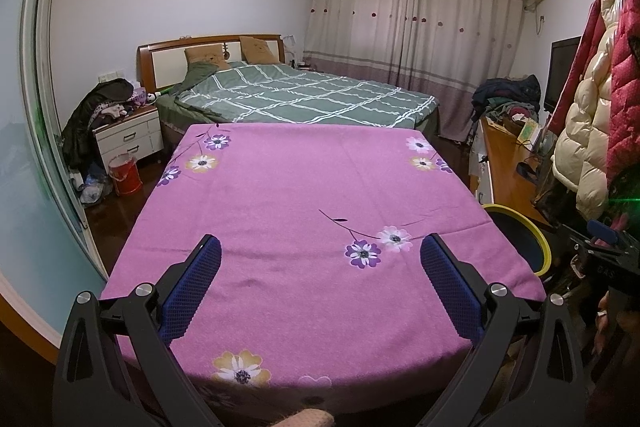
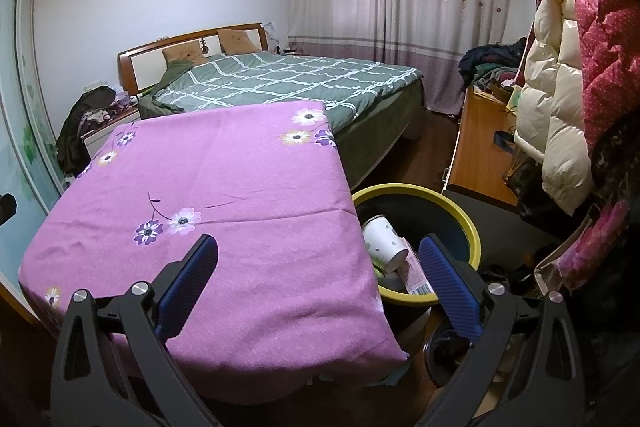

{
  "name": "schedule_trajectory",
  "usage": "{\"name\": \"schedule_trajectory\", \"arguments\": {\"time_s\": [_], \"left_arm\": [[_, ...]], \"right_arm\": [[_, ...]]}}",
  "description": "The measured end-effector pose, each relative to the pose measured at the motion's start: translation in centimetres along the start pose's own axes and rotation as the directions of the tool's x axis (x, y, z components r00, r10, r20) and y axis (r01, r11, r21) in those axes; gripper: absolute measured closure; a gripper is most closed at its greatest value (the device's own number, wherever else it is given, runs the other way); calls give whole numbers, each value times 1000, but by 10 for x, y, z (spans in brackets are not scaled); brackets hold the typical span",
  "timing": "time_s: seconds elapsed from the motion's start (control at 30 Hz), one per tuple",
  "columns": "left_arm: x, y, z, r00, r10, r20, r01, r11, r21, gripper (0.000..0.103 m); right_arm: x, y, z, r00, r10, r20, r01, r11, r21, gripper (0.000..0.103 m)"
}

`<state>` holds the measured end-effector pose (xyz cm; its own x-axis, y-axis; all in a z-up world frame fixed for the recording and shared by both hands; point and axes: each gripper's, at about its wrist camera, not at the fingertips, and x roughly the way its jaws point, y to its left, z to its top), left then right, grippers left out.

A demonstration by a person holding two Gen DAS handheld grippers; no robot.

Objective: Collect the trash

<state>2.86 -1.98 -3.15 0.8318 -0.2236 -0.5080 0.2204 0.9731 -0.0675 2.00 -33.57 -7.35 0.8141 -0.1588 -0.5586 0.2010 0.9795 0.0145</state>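
Note:
A yellow-rimmed trash bin (image 2: 460, 211) stands on the floor at the right edge of the table with the purple flowered cloth (image 2: 224, 187). Inside it lie a white paper cup (image 2: 384, 241) and a pink wrapper with a barcode (image 2: 416, 277). My right gripper (image 2: 320, 247) is open and empty, held above the table's right edge, its right finger over the bin. My left gripper (image 1: 320, 251) is open and empty over the purple cloth (image 1: 304, 195). The bin's rim (image 1: 536, 239) shows at the right in the left wrist view.
A bed with a green checked quilt (image 1: 304, 99) lies beyond the table. A white nightstand (image 1: 128, 137) and a red bucket (image 1: 125, 174) stand at the left. A wooden desk (image 2: 476, 155) and hanging jackets (image 2: 560, 67) are at the right.

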Motion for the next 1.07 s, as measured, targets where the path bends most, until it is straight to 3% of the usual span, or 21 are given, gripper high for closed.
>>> {"name": "schedule_trajectory", "arguments": {"time_s": [0.73, 0.93, 1.07], "left_arm": [[22, 2, 5, 999, 2, -32, -2, 1000, -4, 5], [92, 25, 30, 993, 66, -96, -67, 998, -3, 5], [165, 49, 47, 981, 118, -152, -120, 993, -4, 5]], "right_arm": [[18, 4, 5, 1000, 10, -19, -10, 1000, -8, 7], [66, 22, 35, 996, 68, -53, -70, 997, -19, 7], [131, 50, 62, 989, 117, -91, -120, 992, -30, 7]]}}
